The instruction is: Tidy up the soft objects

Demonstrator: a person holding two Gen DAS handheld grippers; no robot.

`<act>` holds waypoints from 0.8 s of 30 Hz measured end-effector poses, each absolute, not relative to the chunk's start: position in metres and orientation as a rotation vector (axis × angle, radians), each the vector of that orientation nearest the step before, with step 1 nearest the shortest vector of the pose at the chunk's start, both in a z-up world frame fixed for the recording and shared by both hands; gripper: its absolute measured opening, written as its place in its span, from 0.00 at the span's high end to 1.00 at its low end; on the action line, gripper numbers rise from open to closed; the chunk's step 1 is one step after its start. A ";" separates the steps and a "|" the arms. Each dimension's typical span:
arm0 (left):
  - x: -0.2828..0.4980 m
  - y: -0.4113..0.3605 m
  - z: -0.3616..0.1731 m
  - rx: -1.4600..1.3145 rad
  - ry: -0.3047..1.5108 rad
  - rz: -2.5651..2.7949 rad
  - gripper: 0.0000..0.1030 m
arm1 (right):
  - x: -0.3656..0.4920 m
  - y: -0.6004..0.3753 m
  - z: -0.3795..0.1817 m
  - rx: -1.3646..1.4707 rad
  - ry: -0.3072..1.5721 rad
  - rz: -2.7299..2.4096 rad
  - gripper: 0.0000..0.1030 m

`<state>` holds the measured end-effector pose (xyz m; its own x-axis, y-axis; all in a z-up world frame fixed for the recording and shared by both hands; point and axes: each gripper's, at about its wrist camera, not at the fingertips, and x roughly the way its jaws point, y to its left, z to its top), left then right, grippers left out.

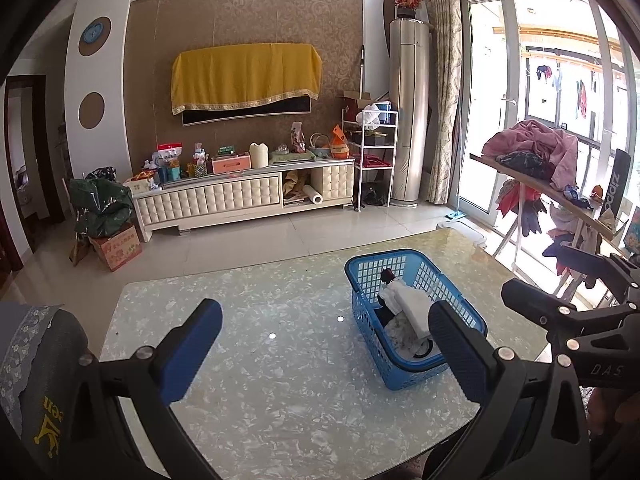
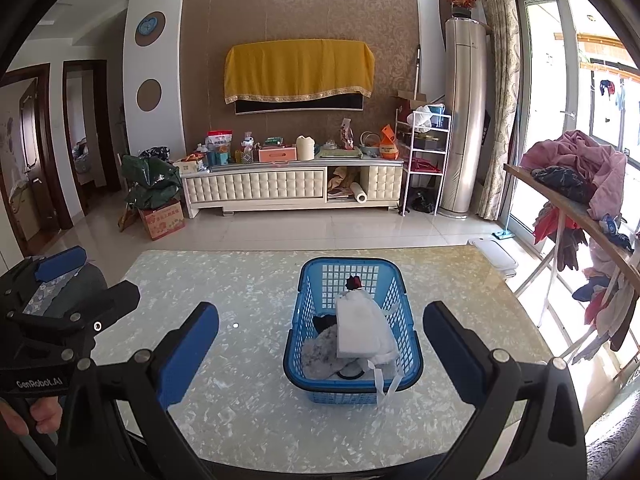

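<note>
Over a pale marbled counter (image 2: 248, 408), centre frame in the right wrist view: blue plastic basket (image 2: 304, 312), lattice walls, sitting flat on the surface. Inside, a folded white cloth (image 2: 362, 330) lying on top of the heap, straps trailing over the near rim, a grey patterned piece (image 2: 320, 350) beneath at lower left, something dark red (image 2: 354, 281) poking up at the far end. Right gripper (image 2: 320, 344) with jaws spread wide, empty, blue pads framing the basket from the lower edge. Left gripper (image 1: 326, 348) likewise wide open, nothing between the pads, basket sitting right of centre in that view, behind the right-hand pad. At lower left of the right wrist view, a hand (image 2: 38, 416) wrapped round the other tool's handle. At the right edge, a heap of pink fabric (image 2: 588, 160) on a board
</note>
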<state>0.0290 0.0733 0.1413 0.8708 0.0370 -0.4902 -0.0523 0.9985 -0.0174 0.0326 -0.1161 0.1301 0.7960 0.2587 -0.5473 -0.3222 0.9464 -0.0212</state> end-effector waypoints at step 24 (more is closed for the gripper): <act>0.023 0.068 0.142 -0.034 0.527 0.028 0.00 | 0.025 -0.117 0.132 -0.103 0.588 0.322 0.01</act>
